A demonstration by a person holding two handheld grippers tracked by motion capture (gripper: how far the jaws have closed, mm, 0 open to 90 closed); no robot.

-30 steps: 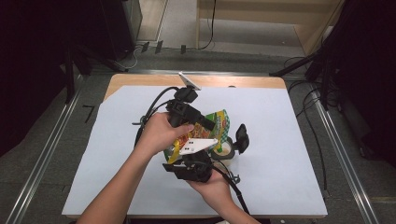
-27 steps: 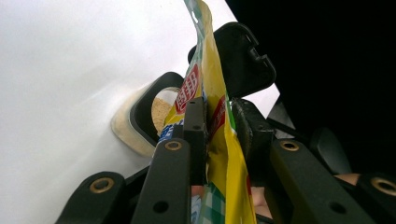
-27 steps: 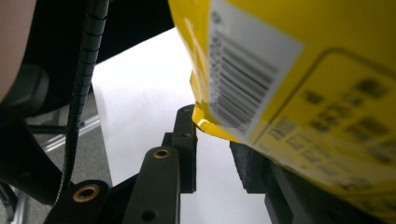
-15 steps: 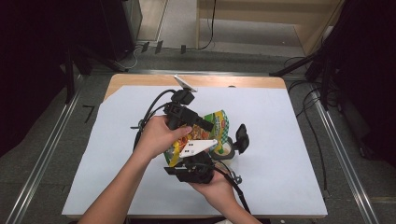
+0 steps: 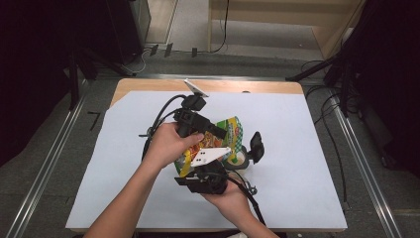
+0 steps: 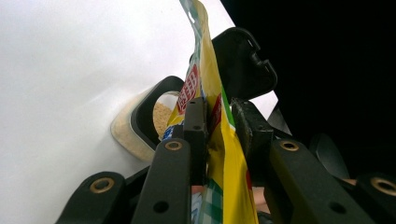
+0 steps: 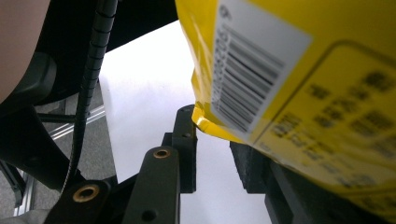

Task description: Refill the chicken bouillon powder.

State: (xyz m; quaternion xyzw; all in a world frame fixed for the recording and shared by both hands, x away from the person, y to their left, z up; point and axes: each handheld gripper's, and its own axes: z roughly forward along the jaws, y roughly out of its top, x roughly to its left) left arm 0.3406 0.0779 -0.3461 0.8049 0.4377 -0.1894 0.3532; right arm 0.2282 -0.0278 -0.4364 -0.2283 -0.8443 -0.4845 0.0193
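Note:
A yellow-and-green snack packet (image 5: 229,133) hangs over the middle of the table, held between both hands. My left gripper (image 5: 220,134) comes in from the upper left and is shut on the packet (image 6: 219,154), whose edge runs between the pads. My right gripper (image 5: 194,167) is below it, and the packet's lower corner (image 7: 201,122) sits between its tips (image 7: 215,135). The packet hides most of one right jaw. A small round container (image 5: 239,159) with brown granules (image 6: 161,116) stands under the packet. Its black hinged lid (image 5: 256,145) stands open.
A white sheet (image 5: 307,148) covers the wooden table (image 5: 148,85). Black cables (image 5: 158,119) loop from the left gripper across the sheet. Metal rails (image 5: 364,163) run along both sides, and a dark floor with more cables lies behind.

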